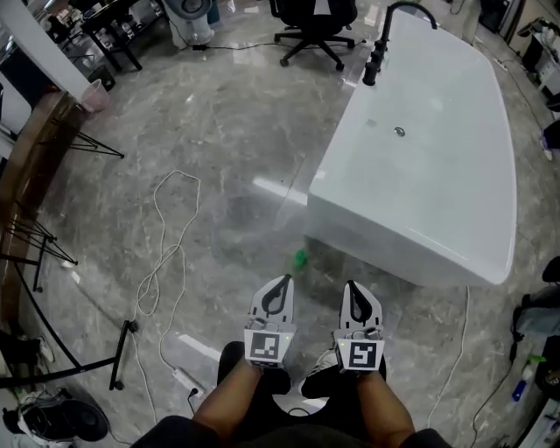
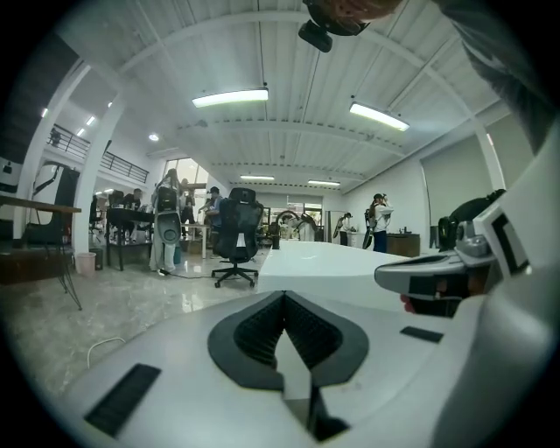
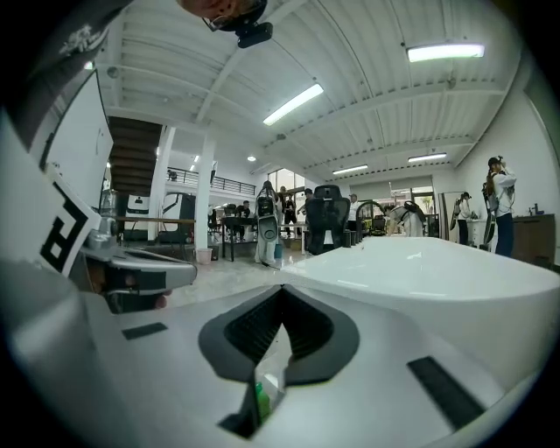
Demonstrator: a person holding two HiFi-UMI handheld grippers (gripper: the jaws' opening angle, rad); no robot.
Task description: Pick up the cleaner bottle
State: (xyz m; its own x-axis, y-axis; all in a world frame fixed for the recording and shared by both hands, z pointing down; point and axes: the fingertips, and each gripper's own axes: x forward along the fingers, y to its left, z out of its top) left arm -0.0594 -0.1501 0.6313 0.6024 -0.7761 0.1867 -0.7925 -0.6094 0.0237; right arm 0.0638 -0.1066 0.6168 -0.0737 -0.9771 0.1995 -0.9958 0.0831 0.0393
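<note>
A small green cleaner bottle (image 1: 300, 257) lies on the grey marble floor at the foot of the white bathtub (image 1: 420, 175). It is ahead of both grippers and apart from them. My left gripper (image 1: 284, 280) and right gripper (image 1: 351, 286) hang side by side low in the head view, above the person's knees. Both are shut with nothing in them. In the left gripper view the left gripper (image 2: 283, 296) has its pads meeting. In the right gripper view the right gripper (image 3: 282, 290) is shut too, and the green bottle (image 3: 261, 399) shows through the slit below its tips.
A black faucet (image 1: 381, 52) stands at the tub's far end, with an office chair (image 1: 315, 26) beyond it. A white cable (image 1: 166, 254) loops over the floor to the left and ends at a power strip (image 1: 184, 378). Black stand legs (image 1: 35, 254) line the left side. Bottles and gear (image 1: 525, 372) sit at the lower right.
</note>
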